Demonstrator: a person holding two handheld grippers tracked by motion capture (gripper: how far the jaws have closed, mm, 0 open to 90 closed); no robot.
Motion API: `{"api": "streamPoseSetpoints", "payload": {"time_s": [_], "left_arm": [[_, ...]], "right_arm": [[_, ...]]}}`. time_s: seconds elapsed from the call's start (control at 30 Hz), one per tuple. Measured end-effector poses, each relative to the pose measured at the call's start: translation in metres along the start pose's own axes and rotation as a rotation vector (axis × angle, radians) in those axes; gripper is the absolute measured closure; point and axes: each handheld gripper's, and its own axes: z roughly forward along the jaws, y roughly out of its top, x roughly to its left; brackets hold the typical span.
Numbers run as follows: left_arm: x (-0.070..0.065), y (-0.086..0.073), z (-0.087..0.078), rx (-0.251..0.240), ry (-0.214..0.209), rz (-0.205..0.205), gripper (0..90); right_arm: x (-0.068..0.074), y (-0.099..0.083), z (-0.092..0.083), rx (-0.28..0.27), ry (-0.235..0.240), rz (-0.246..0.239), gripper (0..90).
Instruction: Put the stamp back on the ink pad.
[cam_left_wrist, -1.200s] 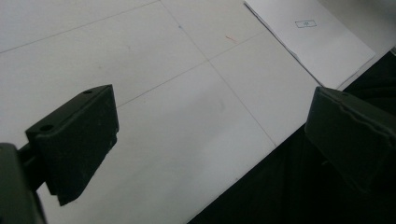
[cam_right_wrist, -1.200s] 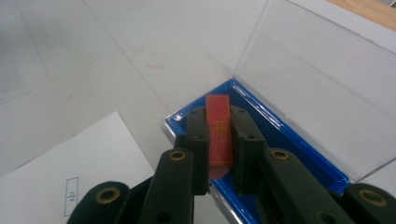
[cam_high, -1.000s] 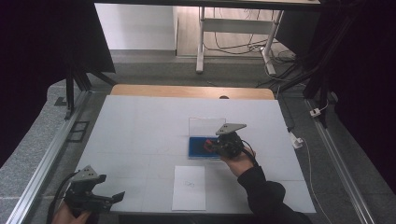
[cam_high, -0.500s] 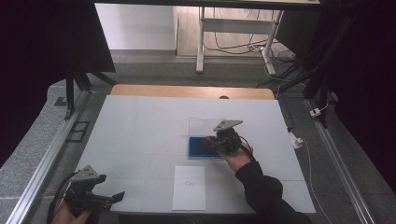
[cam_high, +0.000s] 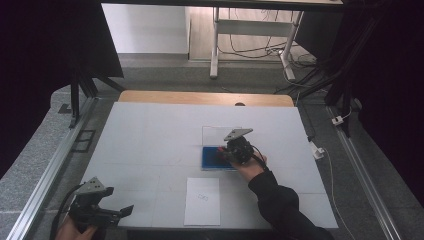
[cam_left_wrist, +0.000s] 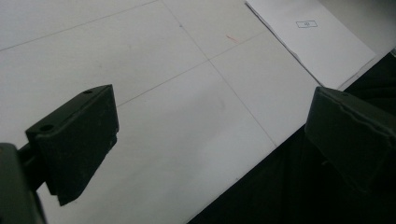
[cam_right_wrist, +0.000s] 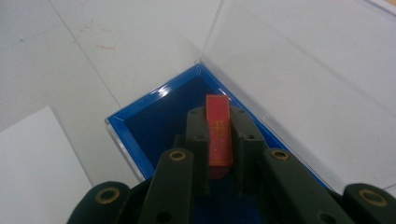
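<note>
Right gripper view: my right gripper is clamped on a small flat red card with gold markings, pinched by its two long edges above a shallow blue-lined tray whose clear hinged lid stands open toward 1 o'clock. I judge the card light, thin and stiff, perhaps brittle, with smooth faces that could slip; an edge grip near mid-length suits it, and gentle pressure should suffice. High view: the tray lies right of centre on the white table, with a white paper sheet at its 6 o'clock. My left gripper rests at 7 o'clock, jaws wide apart and empty.
</note>
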Motion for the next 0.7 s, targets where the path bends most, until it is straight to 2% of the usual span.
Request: {"api": "streamPoseSetpoints", "payload": {"time_s": [0.1,0.47,0.53,0.7], "left_arm": [[0.0000,0.0000,0.0001,0.000,0.000,0.000,3.4],[0.0001,0.0001,0.0001,0.001,-0.001,0.000,3.5],[0.0000,0.0000,0.0000,0.000,-0.001,0.000,3.5],[0.0002,-0.0001,-0.0003,-0.002,-0.001,0.001,3.5]], "right_arm": [[0.0004,-0.0008,0.0034,0.016,0.002,-0.006,79.7],[0.0008,-0.0007,0.0048,0.020,-0.001,0.001,79.5],[0.0008,-0.0005,0.0041,0.021,-0.009,-0.001,76.9],[-0.0025,0.0024,-0.0034,-0.032,-0.007,0.031,70.1]]}}
